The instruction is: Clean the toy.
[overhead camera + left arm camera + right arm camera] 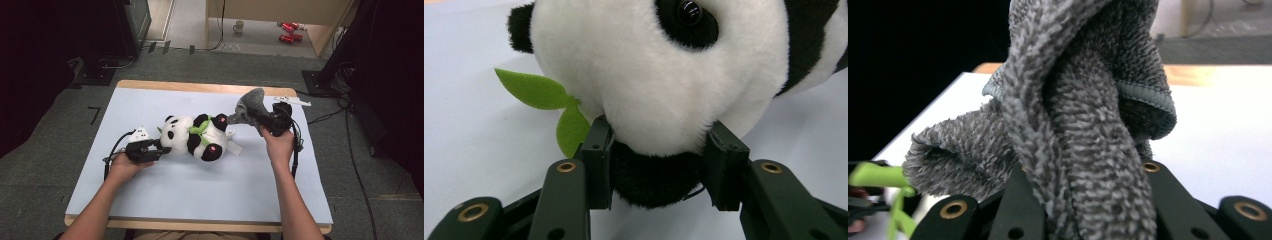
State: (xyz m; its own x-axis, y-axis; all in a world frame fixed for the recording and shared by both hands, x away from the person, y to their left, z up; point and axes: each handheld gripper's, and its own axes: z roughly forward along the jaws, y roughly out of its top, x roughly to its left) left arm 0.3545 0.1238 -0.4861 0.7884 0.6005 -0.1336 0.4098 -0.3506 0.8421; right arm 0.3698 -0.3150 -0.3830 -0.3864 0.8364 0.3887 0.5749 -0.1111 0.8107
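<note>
Plush panda (196, 136) lies on its side near centre of the high view, on the pale table (200, 195). Long axis runs left-right w/ a slight tilt: head toward frame left, legs toward frame right, pink-soled feet at lower right of the toy. Green leaf scarf (199, 128) wraps its neck.

Left gripper (161, 149) sits just left of the head, held by the left hand (124, 164). Left gripper view gives what the high view can't: both pads pressed into the bottom of the head (659, 75), a black patch squeezed between them, so it's clamped on the panda. Green felt leaf (546, 102) pokes out at centre-left of that frame; one glossy eye at top. Body cut off at upper right.

Right gripper (260, 120) is at upper right of the table, in the right hand (279, 145), grasping a grey towel (250, 106) bunched upward, its tip near the panda's feet. Right gripper view: towel (1083, 125) twisted and looped, rising between the jaws; pads hidden behind the terry, but cloth is pinched there. Green blur at lower left of that frame, too soft to read.

Floor beyond: a mug (238, 26) and red items (289, 31), too small to make out.
</note>
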